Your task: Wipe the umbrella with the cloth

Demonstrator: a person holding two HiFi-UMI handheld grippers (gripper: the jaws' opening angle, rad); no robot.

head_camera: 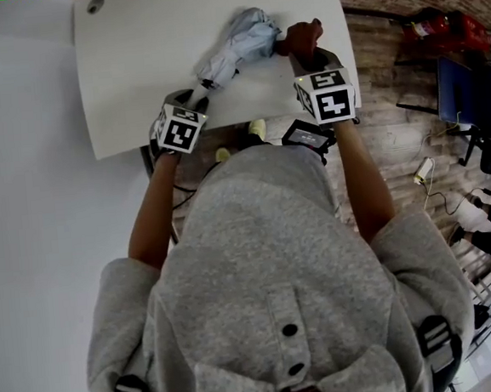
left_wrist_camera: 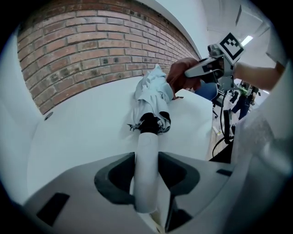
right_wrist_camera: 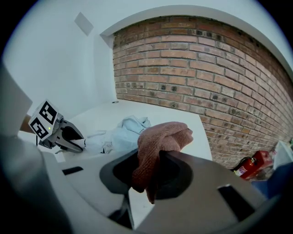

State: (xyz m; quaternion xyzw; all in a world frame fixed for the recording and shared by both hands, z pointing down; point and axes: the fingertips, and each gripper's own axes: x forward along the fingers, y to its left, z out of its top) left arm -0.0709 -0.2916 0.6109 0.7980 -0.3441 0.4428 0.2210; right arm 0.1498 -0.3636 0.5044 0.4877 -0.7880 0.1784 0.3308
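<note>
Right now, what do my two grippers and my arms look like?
The left gripper and the right gripper both have pale grey bodies with dark, scooped jaw pads. Each carries a white cube printed with black square markers. The grey sleeves end above the elbows, leaving the forearms uncovered.

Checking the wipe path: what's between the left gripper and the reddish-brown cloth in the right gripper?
The folded pale blue fabric umbrella, lying on the white table, spans that stretch; the head view shows it.
</note>
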